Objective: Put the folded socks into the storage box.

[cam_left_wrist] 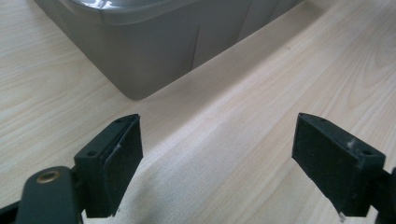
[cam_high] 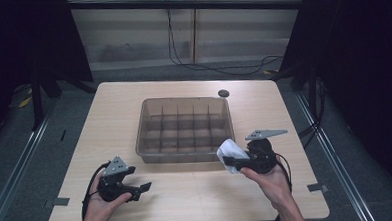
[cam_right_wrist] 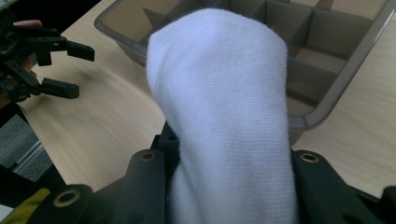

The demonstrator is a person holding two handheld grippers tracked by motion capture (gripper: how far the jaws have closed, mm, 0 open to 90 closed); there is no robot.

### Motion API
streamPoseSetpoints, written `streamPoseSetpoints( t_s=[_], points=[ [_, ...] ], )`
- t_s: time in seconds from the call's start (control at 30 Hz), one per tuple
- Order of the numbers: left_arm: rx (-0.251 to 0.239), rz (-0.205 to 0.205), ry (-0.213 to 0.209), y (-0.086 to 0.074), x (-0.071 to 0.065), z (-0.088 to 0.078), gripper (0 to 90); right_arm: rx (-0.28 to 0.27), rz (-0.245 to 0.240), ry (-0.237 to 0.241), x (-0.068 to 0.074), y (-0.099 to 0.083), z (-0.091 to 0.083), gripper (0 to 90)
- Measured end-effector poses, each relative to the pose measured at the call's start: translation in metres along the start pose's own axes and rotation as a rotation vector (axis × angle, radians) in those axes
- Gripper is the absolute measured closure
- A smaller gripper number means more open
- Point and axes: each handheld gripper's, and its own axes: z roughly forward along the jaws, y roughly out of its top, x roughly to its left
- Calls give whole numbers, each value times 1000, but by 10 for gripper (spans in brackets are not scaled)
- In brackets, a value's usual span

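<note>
White cloth (cam_right_wrist: 219, 116) pinched in right hand-held gripper (cam_high: 235, 162), beside divided tray (cam_high: 151, 155), left hand-held gripper (cam_high: 141, 190) spread

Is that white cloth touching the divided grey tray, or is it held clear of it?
Cannot tell. In the high view the white cloth, clamped in the right gripper, overlaps the tray's near corner; the right gripper view doesn't show a gap or contact either.

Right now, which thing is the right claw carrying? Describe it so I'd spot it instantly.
Find the grey divided tray in the middle of the table. At its near right corner, the right claw grips a folded white cloth. It is the one soft, bright white thing there.
</note>
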Motion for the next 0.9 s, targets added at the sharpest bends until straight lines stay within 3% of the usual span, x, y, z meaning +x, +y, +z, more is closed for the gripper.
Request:
streamPoseSetpoints(
  t_s=[0.5,0.73,0.9],
  points=[
    [10,6,-6,-1,-1,2,161,-53,9,14,-3,51,1,621],
    [9,6,-7,-1,0,2,161,-10,23,-18,-12,69,20,621],
    [12,6,-6,-1,0,2,163,47,55,-74,-23,76,37,620]
  ],
)
